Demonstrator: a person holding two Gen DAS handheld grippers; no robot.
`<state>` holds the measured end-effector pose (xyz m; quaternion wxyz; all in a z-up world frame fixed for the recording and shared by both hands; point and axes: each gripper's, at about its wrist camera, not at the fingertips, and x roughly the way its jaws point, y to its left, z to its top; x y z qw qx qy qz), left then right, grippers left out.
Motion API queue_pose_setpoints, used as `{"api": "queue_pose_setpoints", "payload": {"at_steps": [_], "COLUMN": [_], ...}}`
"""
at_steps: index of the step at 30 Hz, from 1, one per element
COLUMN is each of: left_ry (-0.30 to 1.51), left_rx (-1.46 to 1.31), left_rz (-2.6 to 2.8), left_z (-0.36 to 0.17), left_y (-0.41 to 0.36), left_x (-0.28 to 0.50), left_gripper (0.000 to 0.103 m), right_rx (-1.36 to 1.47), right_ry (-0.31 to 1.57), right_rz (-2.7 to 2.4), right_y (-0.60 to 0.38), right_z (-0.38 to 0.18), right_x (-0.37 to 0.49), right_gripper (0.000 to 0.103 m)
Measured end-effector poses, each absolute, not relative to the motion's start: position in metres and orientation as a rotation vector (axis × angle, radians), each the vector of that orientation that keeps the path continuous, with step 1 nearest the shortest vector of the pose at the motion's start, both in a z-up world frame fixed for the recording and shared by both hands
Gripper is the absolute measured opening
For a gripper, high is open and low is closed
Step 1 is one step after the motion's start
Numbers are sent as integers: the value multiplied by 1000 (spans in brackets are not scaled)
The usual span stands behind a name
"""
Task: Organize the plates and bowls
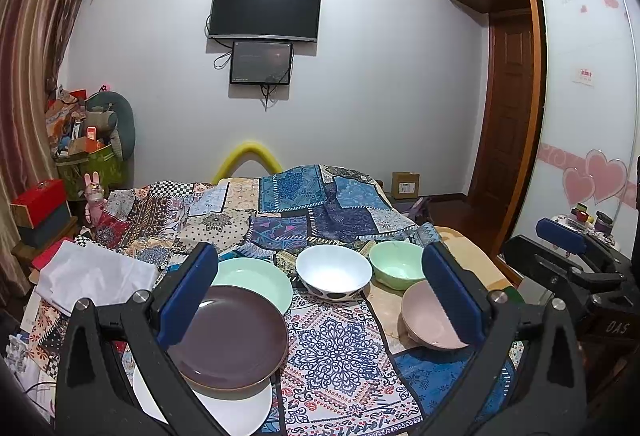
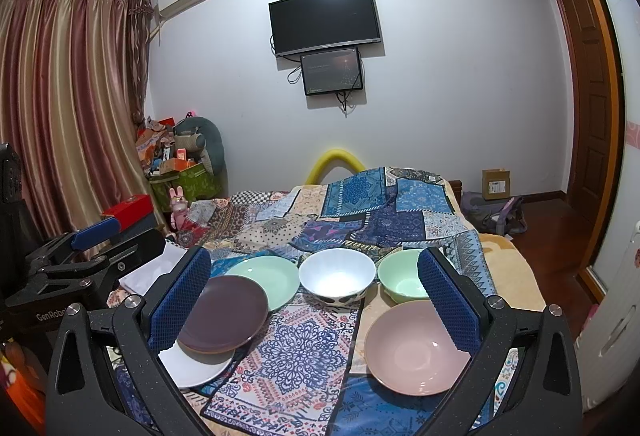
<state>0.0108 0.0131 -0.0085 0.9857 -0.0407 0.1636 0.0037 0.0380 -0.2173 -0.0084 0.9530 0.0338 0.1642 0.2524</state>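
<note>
Surface: bed (image 2: 504,260) under a patchwork cloth (image 2: 304,352), soft and uneven, so dishes may rock when nudged
Plates: brown plate (image 1: 230,336) resting partly on a white plate (image 1: 236,412), with a green plate (image 1: 260,282) just behind, its near rim tucked under or touching the brown one
Bowls: white bowl (image 1: 334,272) at centre back, green bowl (image 1: 396,264) just beside it to the right, pink bowl (image 2: 416,350) nearest on the right, all upright and empty
Left claw: left claw (image 1: 320,296) with pads spread wide, holding nothing, hanging above the plate side
Right claw: right claw (image 2: 316,300) likewise spread wide and empty, above the pink bowl side
Stage: looks like the very start; nothing lifted, bowls not nested, plates only loosely overlapped
Likely step: gather plates on the left into one pile and nest bowls on the right
Grip advice: take a plate by its rim, one pad above and one below, coming in low from the near edge; clamp firmly since glazed rims slip
Order advice: best to square the brown plate on the white one first, then add the green on top
Bowl advice: pinch the wall of the green bowl and lower it into a wider bowl, level, not dropped
Risk: tilting a plate on lift could slide it off the pads; the soft bed may tip a tall stack
</note>
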Motion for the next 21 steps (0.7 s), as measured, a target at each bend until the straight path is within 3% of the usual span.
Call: {"api": "queue_pose_setpoints", "payload": {"at_steps": [21], "left_ry": [333], "left_rx": [-85], "left_rz": [1], "left_z": [-10], "left_y": [13], "left_x": [12], "left_gripper": [103], "right_rx": [69], "right_ry": [332], "right_rz": [512], "right_y": [-217], "right_z": [-9], "right_x": [39], "right_gripper": [103]}}
